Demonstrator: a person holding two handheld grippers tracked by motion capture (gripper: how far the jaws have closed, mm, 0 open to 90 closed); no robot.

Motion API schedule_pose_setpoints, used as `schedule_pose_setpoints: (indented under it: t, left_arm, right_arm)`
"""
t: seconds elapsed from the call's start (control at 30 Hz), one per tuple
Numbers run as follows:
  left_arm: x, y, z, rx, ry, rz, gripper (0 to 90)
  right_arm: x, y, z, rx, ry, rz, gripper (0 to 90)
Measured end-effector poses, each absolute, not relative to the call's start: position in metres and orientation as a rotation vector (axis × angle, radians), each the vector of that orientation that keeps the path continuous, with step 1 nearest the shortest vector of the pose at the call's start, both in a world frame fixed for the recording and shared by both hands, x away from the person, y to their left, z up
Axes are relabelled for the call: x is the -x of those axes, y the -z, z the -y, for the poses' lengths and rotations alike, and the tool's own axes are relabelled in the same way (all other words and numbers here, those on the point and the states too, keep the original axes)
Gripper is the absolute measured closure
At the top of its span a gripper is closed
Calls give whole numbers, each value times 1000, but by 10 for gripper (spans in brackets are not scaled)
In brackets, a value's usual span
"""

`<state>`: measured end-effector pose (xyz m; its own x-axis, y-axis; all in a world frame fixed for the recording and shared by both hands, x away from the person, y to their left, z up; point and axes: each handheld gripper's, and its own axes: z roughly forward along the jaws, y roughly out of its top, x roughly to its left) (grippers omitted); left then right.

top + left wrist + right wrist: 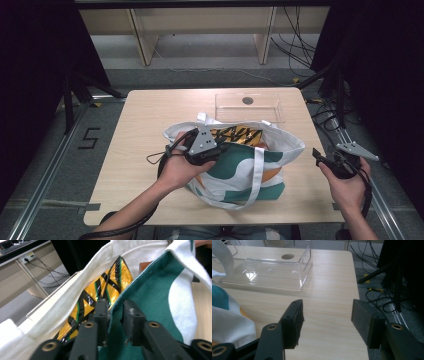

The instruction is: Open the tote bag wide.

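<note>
Left tongs (115, 311) hide pinched bag rim (150, 277).

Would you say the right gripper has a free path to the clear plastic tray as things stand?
Probably yes: the right gripper stands open and empty, with bare table between it and the clear plastic tray.

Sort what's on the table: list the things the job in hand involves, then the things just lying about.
In the job:
- tote bag, its near rim pinched by the left gripper
- yellow-and-black packet inside the bag

Lying about:
- clear tray, at the far side of the table
- right gripper, open, off to the bag's right, holding nothing
</note>
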<state>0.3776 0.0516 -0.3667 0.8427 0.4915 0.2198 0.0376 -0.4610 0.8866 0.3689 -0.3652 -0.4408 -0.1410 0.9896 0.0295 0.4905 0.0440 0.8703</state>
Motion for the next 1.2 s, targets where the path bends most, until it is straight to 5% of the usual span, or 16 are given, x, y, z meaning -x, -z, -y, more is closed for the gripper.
schedule_pose_setpoints:
  t: [0.2,1.2]
  left_arm:
    - [-375,368,-52,-1994,-566,-371,868]
    - [-339,360,-59,-2060,-485,-282,871]
  right_arm:
    - [-369,441,365,-1495,-1023,-1709,436]
    - [-369,441,364,-1528,-1038,-1699,434]
